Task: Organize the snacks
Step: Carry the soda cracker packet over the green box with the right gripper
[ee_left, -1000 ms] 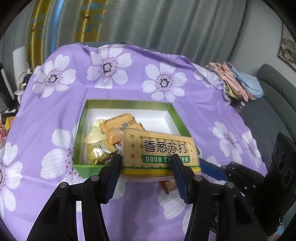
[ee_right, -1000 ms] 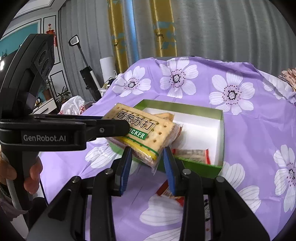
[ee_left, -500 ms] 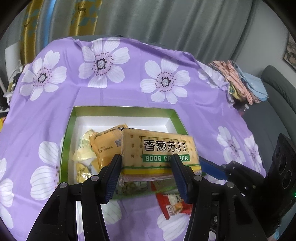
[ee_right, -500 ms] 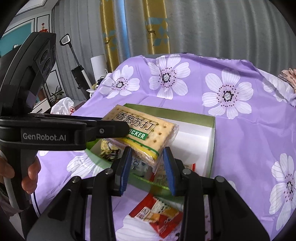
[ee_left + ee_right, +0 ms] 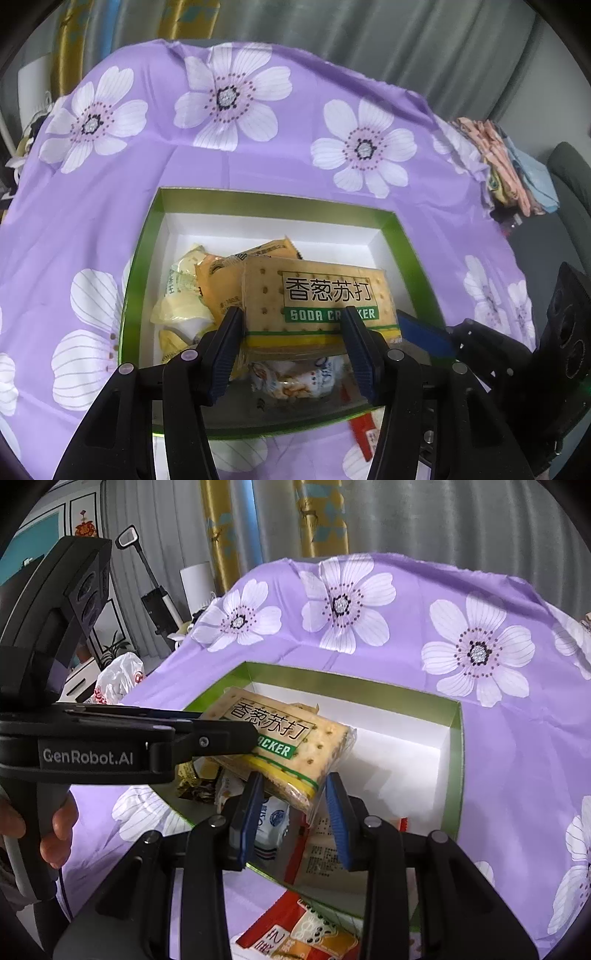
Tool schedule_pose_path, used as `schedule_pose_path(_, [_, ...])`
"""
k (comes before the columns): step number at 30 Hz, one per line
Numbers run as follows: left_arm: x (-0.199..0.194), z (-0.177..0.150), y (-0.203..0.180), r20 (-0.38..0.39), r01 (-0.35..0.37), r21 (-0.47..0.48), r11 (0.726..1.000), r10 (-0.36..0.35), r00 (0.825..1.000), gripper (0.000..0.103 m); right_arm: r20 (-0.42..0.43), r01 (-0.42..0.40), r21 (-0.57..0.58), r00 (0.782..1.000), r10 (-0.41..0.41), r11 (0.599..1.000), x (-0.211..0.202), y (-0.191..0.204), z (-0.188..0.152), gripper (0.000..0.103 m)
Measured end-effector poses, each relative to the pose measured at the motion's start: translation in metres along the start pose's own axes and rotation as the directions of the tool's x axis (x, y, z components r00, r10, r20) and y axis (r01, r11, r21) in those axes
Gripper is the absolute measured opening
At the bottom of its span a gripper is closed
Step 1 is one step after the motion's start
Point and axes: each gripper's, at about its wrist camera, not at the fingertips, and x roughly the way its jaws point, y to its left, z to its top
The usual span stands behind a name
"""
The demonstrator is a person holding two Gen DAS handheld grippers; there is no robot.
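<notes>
A soda cracker pack [image 5: 325, 299] hangs over the green box [image 5: 258, 206] with white inside. My left gripper [image 5: 295, 343] is shut on the pack's long sides. My right gripper [image 5: 295, 805] is shut on its short end; the pack [image 5: 280, 738] shows tilted there, with the box's far wall [image 5: 369, 686] behind. Inside the box lie yellow and orange snack packets [image 5: 199, 288] at the left and a white-blue packet [image 5: 295, 376] under the pack.
A red snack packet [image 5: 303, 930] lies on the purple flowered cloth [image 5: 110, 192] in front of the box. Folded clothes [image 5: 506, 166] sit at the far right. A vacuum [image 5: 155, 602] and a white bag [image 5: 118, 679] stand left of the table.
Both grippers carried the cracker pack forward and lower over the box; the box looks larger and nearer, and the pack now hangs above its inside.
</notes>
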Motion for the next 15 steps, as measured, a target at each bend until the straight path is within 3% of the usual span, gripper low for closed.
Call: schedule_pose_path(15, [0.021,0.007,0.005,-0.037,-0.030,0.000,1.000,0.030,0.999,0.055,-0.044,-0.001,0.023,0.999,0.002,1.000,0.024,-0.008,0.003,0.036])
